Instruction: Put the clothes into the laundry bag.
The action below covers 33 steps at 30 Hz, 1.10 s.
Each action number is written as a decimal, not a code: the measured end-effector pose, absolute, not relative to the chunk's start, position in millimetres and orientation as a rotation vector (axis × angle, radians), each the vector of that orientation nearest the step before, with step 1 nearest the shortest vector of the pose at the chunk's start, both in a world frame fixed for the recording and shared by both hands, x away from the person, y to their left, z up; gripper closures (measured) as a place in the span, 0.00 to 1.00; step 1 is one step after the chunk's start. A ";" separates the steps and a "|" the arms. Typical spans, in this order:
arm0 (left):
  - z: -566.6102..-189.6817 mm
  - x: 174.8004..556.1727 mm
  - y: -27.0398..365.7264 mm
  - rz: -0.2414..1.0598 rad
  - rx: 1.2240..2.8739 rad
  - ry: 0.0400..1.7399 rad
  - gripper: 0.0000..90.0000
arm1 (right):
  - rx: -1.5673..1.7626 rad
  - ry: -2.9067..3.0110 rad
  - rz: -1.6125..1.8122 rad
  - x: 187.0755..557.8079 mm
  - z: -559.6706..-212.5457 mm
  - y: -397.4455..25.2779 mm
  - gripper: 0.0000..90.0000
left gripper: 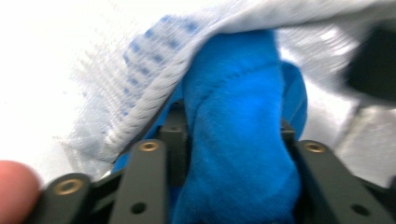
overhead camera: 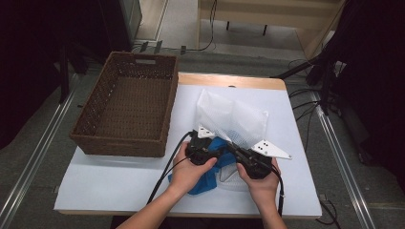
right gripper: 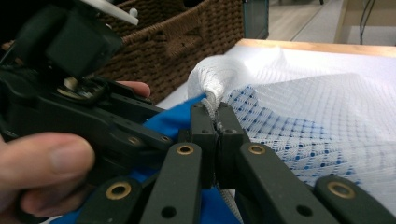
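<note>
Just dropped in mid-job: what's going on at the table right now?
A person is stuffing a blue cloth into a white mesh bag on the table. The left gripper has its jaws shut on the blue cloth, at the bag's opening. The right gripper pinches the bag's rim, jaws shut, holding it. Part of the cloth lies outside. A brown wicker basket sits at the left.

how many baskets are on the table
1. A brown woven basket stands at the table's far left corner, left of the white mesh bag; the right gripper view shows it behind the bag.
</note>
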State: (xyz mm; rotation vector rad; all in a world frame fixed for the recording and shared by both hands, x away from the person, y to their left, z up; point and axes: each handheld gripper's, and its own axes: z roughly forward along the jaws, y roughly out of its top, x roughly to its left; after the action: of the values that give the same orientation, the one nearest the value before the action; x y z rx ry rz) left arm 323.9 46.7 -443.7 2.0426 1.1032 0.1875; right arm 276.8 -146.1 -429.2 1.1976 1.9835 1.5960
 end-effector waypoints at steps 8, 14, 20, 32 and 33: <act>-426.3 312.6 63.9 0.083 2.046 1.008 0.34 | 1.245 1.977 1.577 281.6 -436.1 -153.6 1.00; -442.9 305.1 71.7 0.047 2.220 0.987 0.35 | 1.248 1.980 1.574 281.8 -437.0 -151.8 1.00; -438.9 302.7 69.8 0.048 2.185 0.989 0.89 | 1.223 2.015 1.562 280.3 -439.5 -143.0 1.00; -449.6 329.9 58.9 0.089 2.032 1.104 0.83 | 1.179 1.978 1.593 272.9 -425.9 -140.6 1.00; -454.2 330.7 59.4 0.066 2.032 1.098 0.77 | 1.192 1.982 1.584 274.0 -428.7 -142.0 1.00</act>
State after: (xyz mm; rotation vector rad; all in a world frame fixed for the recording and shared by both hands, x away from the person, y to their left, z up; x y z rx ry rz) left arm 330.7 59.4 -454.2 2.0324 1.0978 0.0665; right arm 274.0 -142.0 -428.7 1.1923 1.9825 1.5835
